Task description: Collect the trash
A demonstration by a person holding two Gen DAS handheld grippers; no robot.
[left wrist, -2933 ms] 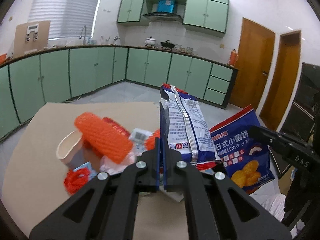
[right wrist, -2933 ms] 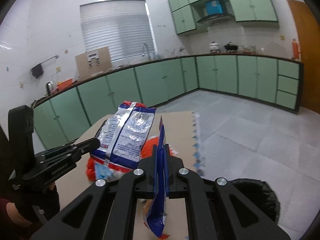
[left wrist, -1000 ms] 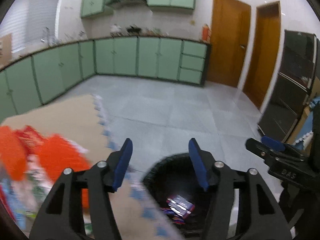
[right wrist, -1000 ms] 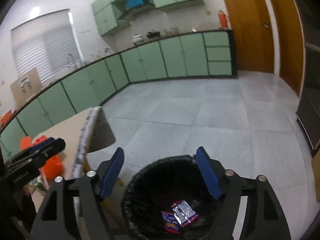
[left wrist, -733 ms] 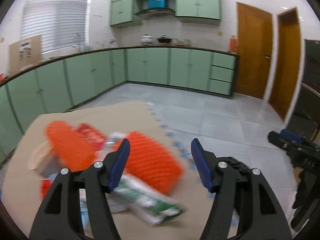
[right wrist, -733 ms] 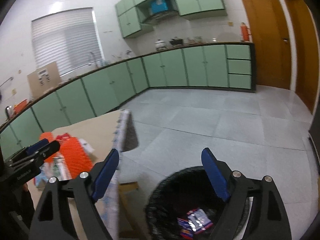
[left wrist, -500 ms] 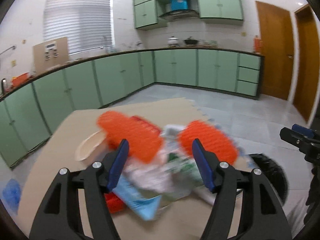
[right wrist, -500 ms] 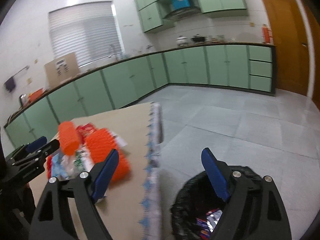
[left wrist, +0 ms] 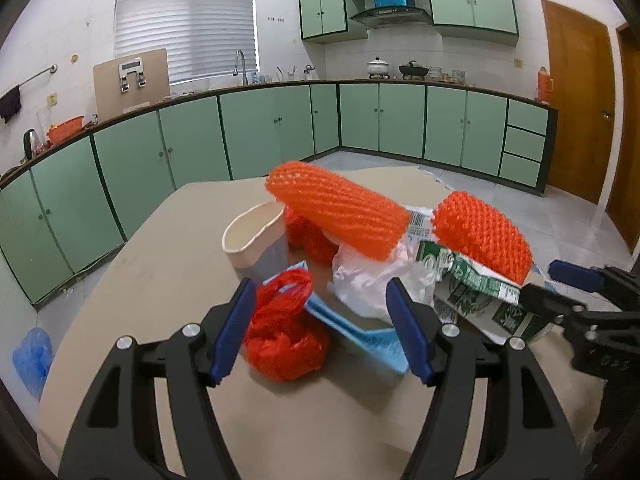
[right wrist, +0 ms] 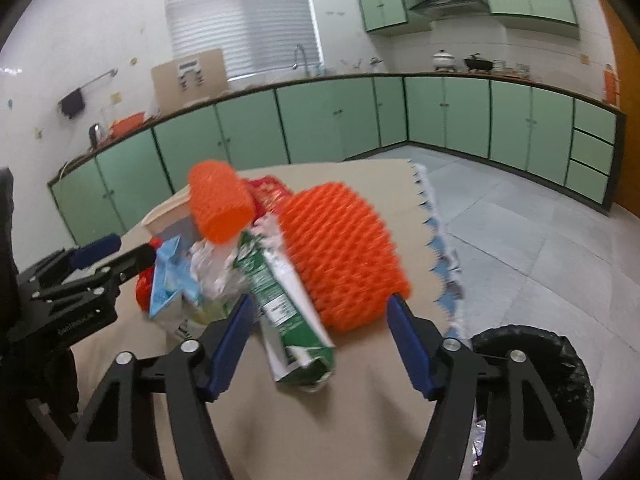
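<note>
Left wrist view: the left claw (left wrist: 320, 330) is spread wide and holds nothing, its blue pads on either side of a red mesh bag (left wrist: 285, 330) that lies on the tan table (left wrist: 160, 264). Behind the bag sit a blue carton (left wrist: 360, 338), a white plastic bag (left wrist: 370, 278) and a cream cup (left wrist: 254, 242) tipped a little to the left. An orange foam net (left wrist: 338, 210) lies on top of the heap, its long axis running from upper left to lower right; a second net (left wrist: 482, 238) rests to the right on a flattened green carton (left wrist: 474, 288) whose print is too small to read. The right claw (left wrist: 560, 286) reaches in from the right edge, open. Green cabinets (left wrist: 256, 132) line the walls under a shuttered window (left wrist: 186, 22), with wooden doors (left wrist: 576, 100) to the right. Right wrist view, slightly blurred: the right claw (right wrist: 320, 346) is also spread wide and empty, with the green carton (right wrist: 286, 308) pointing toward the camera between its pads, long axis running near to far. The broad net (right wrist: 344, 258) touches the carton's right side; the tube-shaped net (right wrist: 220, 206) points its open end at the camera. A black-lined bin (right wrist: 560, 376) stands on the grey tiled floor (right wrist: 532, 240) just past the table's right edge, with wrappers inside.
</note>
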